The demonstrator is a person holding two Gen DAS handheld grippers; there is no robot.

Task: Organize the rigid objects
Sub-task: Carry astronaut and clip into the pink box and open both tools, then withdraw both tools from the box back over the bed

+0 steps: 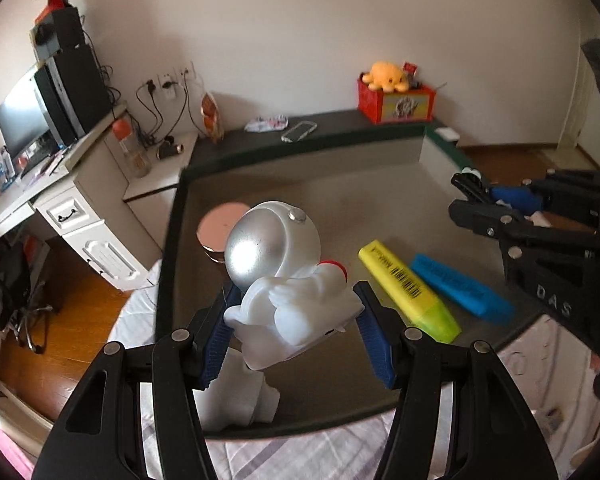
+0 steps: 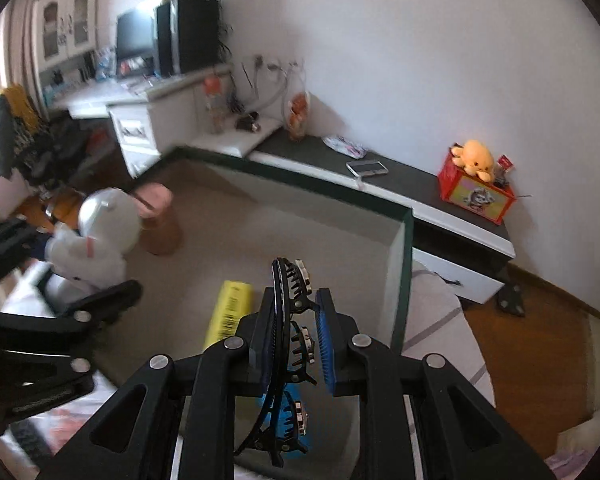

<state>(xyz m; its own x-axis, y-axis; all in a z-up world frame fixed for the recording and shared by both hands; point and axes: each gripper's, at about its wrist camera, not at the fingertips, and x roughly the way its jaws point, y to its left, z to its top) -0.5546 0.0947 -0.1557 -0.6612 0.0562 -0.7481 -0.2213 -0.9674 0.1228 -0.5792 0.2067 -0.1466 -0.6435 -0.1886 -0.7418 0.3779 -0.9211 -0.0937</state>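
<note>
In the lower middle of the left wrist view, the left gripper [image 1: 292, 330] is clamped on a white astronaut figurine [image 1: 284, 292] with a silver helmet, its blue pads pressing the torso from both sides above the grey box [image 1: 380, 216] that fills the centre of the frame. The figurine looks like hollow hard plastic: light, stiff and glossy, so the domed helmet would slip; the blocky torso is the sound place to grip. In the lower middle of the right wrist view, the right gripper [image 2: 296, 340] is clenched on a black toothed hair clip [image 2: 290, 344], thin and springy, probably brittle at the teeth, though blur hides just where the pads bear. Already inside the box lie a yellow highlighter [image 1: 410, 290] and a blue highlighter [image 1: 462, 290] side by side, with a pink-lidded jar [image 1: 220, 226] left of centre.
</note>
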